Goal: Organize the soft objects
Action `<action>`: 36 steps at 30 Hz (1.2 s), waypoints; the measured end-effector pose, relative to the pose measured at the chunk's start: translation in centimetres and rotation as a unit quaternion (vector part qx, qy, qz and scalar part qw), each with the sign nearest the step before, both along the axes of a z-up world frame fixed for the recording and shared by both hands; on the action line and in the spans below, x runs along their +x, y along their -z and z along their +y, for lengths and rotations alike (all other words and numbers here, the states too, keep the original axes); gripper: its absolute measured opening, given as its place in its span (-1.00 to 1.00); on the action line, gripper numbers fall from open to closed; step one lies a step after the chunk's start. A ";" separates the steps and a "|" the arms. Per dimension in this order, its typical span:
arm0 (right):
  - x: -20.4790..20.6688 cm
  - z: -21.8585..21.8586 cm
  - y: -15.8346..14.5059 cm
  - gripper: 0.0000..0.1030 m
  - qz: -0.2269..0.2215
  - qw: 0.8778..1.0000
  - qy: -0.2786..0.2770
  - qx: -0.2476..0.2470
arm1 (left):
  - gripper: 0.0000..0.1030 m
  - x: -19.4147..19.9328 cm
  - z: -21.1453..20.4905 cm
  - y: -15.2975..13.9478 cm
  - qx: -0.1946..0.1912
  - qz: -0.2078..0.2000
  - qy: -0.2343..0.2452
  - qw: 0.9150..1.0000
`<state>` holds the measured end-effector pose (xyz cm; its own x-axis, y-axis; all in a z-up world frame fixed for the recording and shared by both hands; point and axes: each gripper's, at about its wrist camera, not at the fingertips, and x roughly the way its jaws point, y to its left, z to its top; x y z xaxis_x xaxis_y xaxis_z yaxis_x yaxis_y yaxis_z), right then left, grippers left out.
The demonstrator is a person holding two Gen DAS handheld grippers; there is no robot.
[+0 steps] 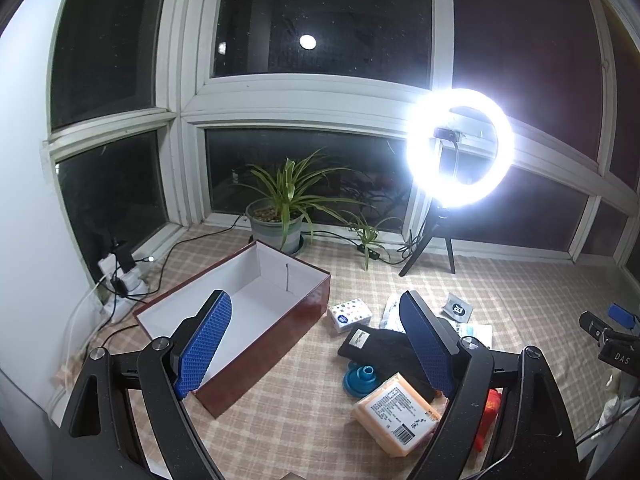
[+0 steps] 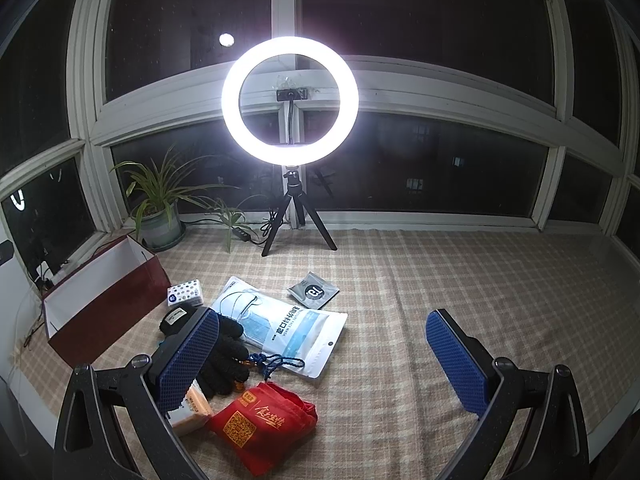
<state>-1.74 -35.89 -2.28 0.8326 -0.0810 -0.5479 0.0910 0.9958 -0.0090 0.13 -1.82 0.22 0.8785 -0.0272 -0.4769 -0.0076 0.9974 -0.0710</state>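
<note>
While unclear elsewhere, mask pack (image 2: pixel 280 328) reading "FACE MASK"

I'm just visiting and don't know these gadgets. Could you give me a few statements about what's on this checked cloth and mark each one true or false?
1. The red-brown box is open and has nothing in it. True.
2. The left gripper is clamped on the black gloves. False: its jaws are spread wide and hold nothing.
3. The ring light is switched on. True.
4. The red pouch lies inside the box. False: it lies on the cloth, outside the box, near the gloves.
5. The right gripper is open. True.
6. The mask packet stands upright against the window. False: it lies flat on the cloth.
</note>
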 end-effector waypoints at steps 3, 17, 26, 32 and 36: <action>0.0 0.0 0.0 0.99 0.000 1.000 0.000 0.000 | 0.67 0.0 0.0 0.0 0.000 0.000 0.000 1.000; -0.1 -0.2 1.6 0.99 0.010 1.000 -0.002 0.007 | 0.67 0.0 -0.7 1.5 -0.008 0.015 0.016 1.000; 0.6 -1.1 3.9 0.99 0.036 0.999 -0.011 0.031 | 0.67 0.8 -3.3 4.3 -0.023 0.055 0.066 0.996; 1.2 -2.3 5.7 0.99 0.062 0.995 -0.024 0.074 | 0.67 1.0 -4.8 6.0 -0.038 0.078 0.086 0.993; 2.0 -3.2 7.3 0.99 0.086 0.990 -0.036 0.106 | 0.67 1.3 -5.8 7.6 -0.053 0.103 0.100 0.988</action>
<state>0.23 -39.07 -9.54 0.7256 0.1077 -0.6797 0.0346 0.9807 0.1923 1.46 -7.63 -7.35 0.7347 -0.2492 -0.6309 0.1635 0.9677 -0.1919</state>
